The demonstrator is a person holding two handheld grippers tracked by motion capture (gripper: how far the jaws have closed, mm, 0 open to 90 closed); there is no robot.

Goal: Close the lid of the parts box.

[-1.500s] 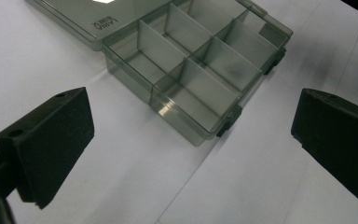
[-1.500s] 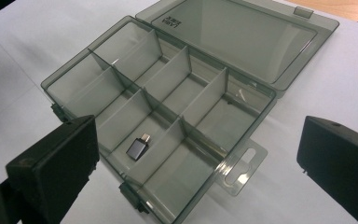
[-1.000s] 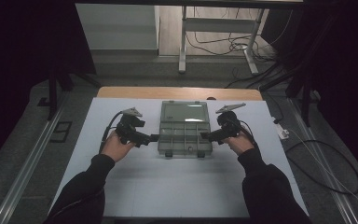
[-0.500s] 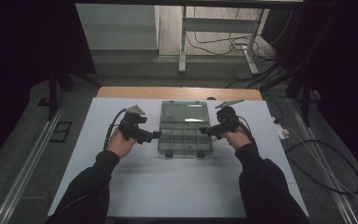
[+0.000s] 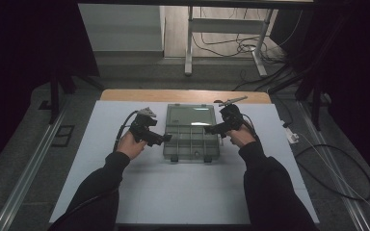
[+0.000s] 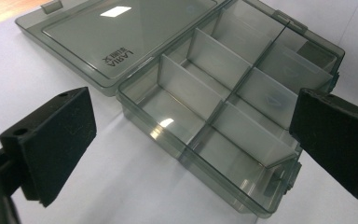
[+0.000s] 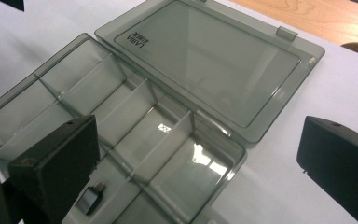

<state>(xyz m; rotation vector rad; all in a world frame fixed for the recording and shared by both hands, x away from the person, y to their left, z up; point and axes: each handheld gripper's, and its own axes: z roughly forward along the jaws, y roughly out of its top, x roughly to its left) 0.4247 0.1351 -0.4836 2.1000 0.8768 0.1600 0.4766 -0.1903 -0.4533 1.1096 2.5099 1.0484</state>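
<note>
Smoky transparent plastic compartment box (image 5: 191,139) is lying fully opened, lid flat behind; left hand-held gripper (image 5: 164,138) and right hand-held gripper (image 5: 208,130) are flanking it, jaws apart, holding nothing; any loading or closing looks undone.

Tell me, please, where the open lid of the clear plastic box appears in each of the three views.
High view: the lid lies flat at the middle, on the far side of the box.
Left gripper view: the lid is at the upper left.
Right gripper view: the lid is at the upper middle to right.
Shared landmark: the printed dark lettering on the lid, seen in both gripper views.
</note>
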